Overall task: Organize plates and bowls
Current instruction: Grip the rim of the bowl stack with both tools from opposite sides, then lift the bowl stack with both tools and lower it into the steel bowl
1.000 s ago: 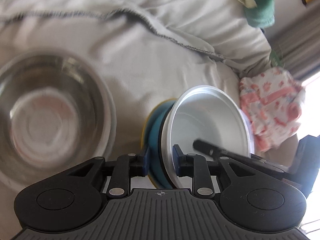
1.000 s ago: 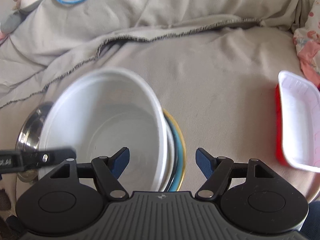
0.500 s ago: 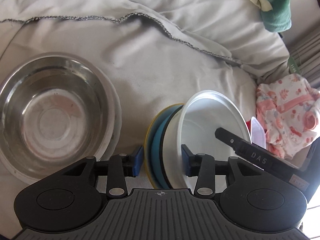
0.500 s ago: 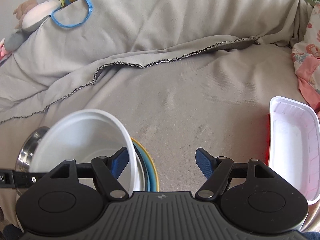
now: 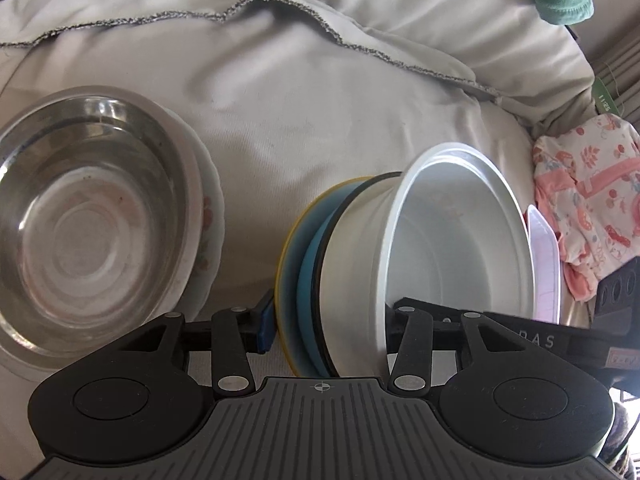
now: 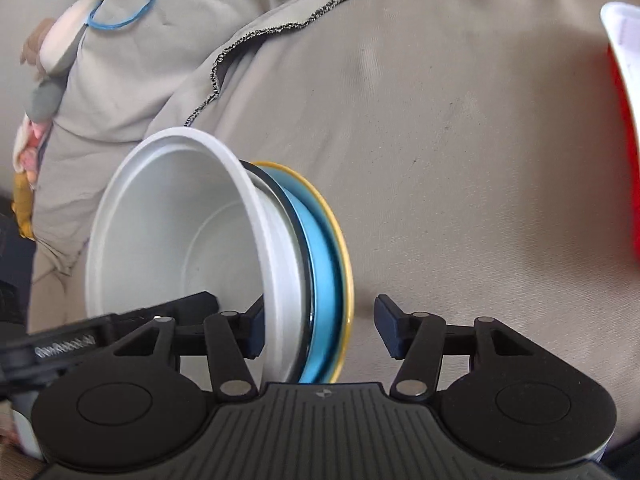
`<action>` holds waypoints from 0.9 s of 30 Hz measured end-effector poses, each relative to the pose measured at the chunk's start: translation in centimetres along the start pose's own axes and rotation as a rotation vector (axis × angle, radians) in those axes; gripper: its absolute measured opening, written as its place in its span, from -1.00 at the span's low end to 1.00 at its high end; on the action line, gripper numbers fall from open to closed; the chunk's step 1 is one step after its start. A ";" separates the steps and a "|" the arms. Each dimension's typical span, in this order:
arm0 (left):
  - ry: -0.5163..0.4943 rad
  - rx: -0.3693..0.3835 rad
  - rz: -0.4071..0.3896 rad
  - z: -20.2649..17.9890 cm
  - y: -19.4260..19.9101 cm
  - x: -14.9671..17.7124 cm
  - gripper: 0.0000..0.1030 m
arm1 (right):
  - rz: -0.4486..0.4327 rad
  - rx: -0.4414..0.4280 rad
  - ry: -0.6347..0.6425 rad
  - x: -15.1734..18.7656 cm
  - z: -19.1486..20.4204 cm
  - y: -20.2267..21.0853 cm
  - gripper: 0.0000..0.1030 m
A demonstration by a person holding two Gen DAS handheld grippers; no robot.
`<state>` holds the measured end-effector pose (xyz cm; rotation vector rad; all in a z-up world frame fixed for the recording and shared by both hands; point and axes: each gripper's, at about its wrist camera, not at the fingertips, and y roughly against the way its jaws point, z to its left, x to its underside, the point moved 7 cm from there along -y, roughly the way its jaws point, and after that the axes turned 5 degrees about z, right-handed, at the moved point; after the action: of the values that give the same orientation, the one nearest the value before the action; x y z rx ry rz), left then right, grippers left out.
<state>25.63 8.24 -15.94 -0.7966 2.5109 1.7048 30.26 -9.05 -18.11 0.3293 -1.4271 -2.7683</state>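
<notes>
You're mid-carry here: your left gripper (image 5: 328, 328) is clamped across a tilted stack, 1 white bowl (image 5: 452, 248) nested on a blue plate (image 5: 310, 280) and a yellow plate (image 5: 286, 248), held up over the sheet (image 5: 320, 112). Right gripper (image 6: 320, 330) straddles the same stack, jaws wide, touching it only on the bowl side as far as I can tell. Next I'd guess you level it and set it by the steel bowl (image 5: 88, 216), gently so nothing slides off.
</notes>
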 end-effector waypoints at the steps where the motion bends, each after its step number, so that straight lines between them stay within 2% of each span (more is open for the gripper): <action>1: 0.006 -0.002 0.002 0.0 -0.1 0.0 -0.05 | 0.004 -0.001 0.000 -0.1 0.1 -0.1 0.06; 5: 0.019 -0.019 0.044 0.1 -1.0 -0.2 -0.02 | 0.036 -0.001 0.030 -0.2 1.4 -0.9 0.06; 11: 0.081 0.081 0.114 0.5 -0.8 0.5 -0.02 | 0.041 0.049 0.054 -0.1 2.1 -0.2 0.07; 15: 0.062 0.085 0.165 0.2 -0.6 2.3 0.01 | 0.044 0.064 0.074 0.8 2.4 0.7 0.09; 20: 0.063 0.109 0.189 0.2 -0.9 3.4 0.04 | 0.035 0.120 0.139 1.8 2.2 1.2 0.09; 27: 0.051 0.099 0.192 -0.3 -1.5 3.0 0.15 | 0.046 0.112 0.163 1.9 2.0 1.3 0.10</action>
<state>23.66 6.31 -17.94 -0.6176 2.7627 1.6127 27.91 -8.40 -16.30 0.5043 -1.5318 -2.5639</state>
